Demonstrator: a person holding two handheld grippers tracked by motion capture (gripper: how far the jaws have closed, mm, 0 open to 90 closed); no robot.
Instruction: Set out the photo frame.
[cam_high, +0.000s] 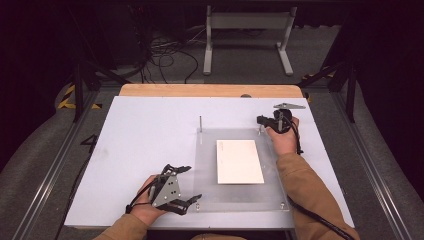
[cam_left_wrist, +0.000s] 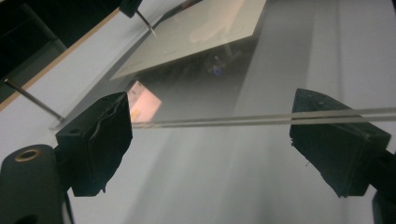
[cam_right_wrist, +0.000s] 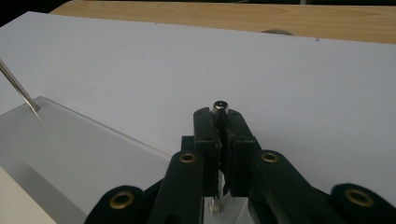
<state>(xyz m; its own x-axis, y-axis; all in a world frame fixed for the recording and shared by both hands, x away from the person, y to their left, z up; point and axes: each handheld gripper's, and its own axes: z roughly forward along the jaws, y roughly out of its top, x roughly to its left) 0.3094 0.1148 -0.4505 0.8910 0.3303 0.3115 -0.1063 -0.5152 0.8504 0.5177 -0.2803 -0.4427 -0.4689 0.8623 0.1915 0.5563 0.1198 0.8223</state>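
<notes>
At the near edge of the counter (cam_high: 150, 130), the left gripper (cam_high: 183, 189) sat just left of the clear plastic sheet (cam_high: 207, 170), beside its near left corner. Its fingers (cam_left_wrist: 98, 140) stood wide apart with nothing pressed between them; in the left gripper view the thin near edge of the sheet ran across the gap between the two pads, and whether it brushed them could not be told. To the left of that hand the white counter lay bare and wide, giving plenty of room.

On the middle of the clear sheet lay a white card (cam_high: 239, 161), flat, well inside the sheet's edges and apart from both grippers.

Farther back, at the sheet's far right corner, the right gripper (cam_high: 261, 120) had its fingers (cam_right_wrist: 205, 140) clamped tight on an upright metal pin (cam_right_wrist: 219, 108), whose rounded top showed just above the pads. A second thin pin (cam_high: 200, 123) stood at the sheet's far left corner, untouched. Beyond them the counter ran bare to a wooden strip (cam_high: 210, 90) along its far edge.
</notes>
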